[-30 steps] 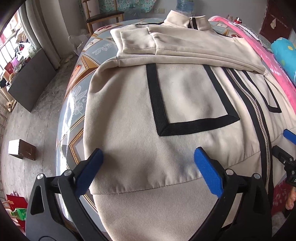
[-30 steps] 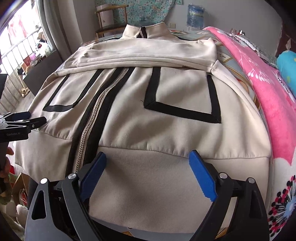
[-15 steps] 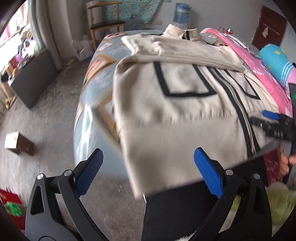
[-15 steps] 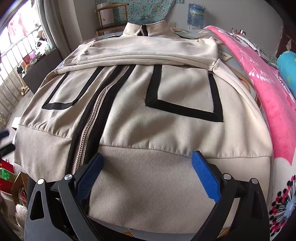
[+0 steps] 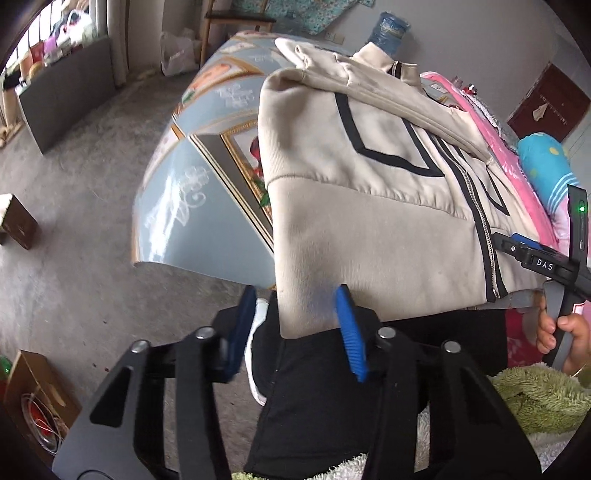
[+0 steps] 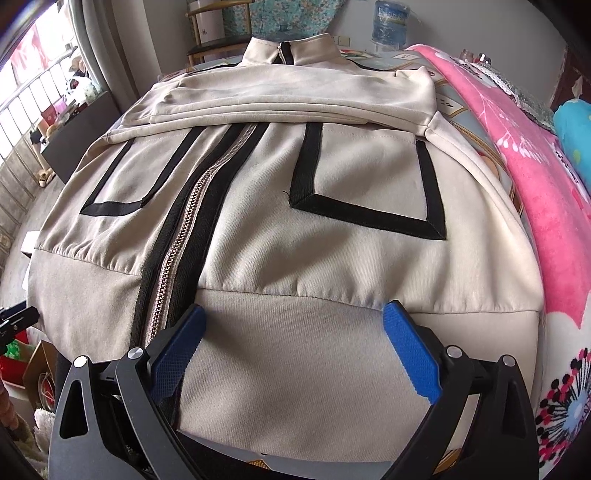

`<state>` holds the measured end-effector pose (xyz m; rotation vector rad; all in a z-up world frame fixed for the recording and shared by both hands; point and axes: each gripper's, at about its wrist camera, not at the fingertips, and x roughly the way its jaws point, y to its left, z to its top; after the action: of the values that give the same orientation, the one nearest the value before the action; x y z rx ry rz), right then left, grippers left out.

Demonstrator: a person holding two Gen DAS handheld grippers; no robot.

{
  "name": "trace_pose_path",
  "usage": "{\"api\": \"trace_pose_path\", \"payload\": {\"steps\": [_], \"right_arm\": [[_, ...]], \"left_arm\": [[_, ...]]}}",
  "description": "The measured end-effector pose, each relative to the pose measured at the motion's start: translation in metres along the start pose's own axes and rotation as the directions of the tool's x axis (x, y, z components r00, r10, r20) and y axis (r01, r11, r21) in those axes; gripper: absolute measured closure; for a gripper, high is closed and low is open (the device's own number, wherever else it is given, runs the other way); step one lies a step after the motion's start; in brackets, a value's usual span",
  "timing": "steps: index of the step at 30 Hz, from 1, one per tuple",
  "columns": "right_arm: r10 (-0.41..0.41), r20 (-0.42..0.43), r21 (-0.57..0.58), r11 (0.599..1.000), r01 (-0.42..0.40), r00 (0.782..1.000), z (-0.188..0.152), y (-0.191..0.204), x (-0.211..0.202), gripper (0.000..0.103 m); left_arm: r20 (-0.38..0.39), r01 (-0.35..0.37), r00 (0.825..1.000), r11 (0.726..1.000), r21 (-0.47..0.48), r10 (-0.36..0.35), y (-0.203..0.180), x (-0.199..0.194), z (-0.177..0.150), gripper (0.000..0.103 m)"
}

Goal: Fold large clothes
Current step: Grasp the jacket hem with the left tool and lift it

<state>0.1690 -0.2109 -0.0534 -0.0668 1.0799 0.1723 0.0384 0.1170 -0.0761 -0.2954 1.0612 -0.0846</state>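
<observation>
A beige zip jacket (image 6: 332, 206) with black trim lies face up on the bed, sleeves folded across its chest. My right gripper (image 6: 291, 325) is open over the hem band to the right of the zipper, not gripping it. My left gripper (image 5: 295, 317) has partly closed, and the jacket's lower left hem corner (image 5: 306, 295) hangs between its fingers; I cannot tell if they pinch the cloth. The right gripper also shows at the right edge of the left wrist view (image 5: 535, 254).
The bed has a blue patterned sheet (image 5: 192, 184) and a pink blanket (image 6: 524, 155) along the right side. A teal pillow (image 5: 543, 166) lies at the far right. A chair (image 5: 236, 18), a dark cabinet (image 5: 66, 99) and boxes (image 5: 18, 221) stand on the floor to the left.
My left gripper has swung out to the jacket's lower left corner and its fingers have narrowed around the hem. My right gripper has edged forward over the hem band.
</observation>
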Motion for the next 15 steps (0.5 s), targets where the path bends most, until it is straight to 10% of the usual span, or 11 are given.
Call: {"api": "trace_pose_path", "payload": {"steps": [7, 15], "right_arm": [[-0.004, -0.005, 0.002, 1.000, 0.004, 1.000, 0.001, 0.000, 0.000, 0.008], [-0.002, -0.004, 0.002, 1.000, 0.002, 1.000, 0.001, 0.000, 0.000, 0.008]], "left_arm": [[-0.023, 0.078, 0.997, 0.997, 0.004, -0.078, -0.002, 0.000, -0.001, 0.084], [-0.038, 0.094, 0.995, 0.995, 0.045, -0.092, -0.015, -0.006, 0.004, 0.084]]}}
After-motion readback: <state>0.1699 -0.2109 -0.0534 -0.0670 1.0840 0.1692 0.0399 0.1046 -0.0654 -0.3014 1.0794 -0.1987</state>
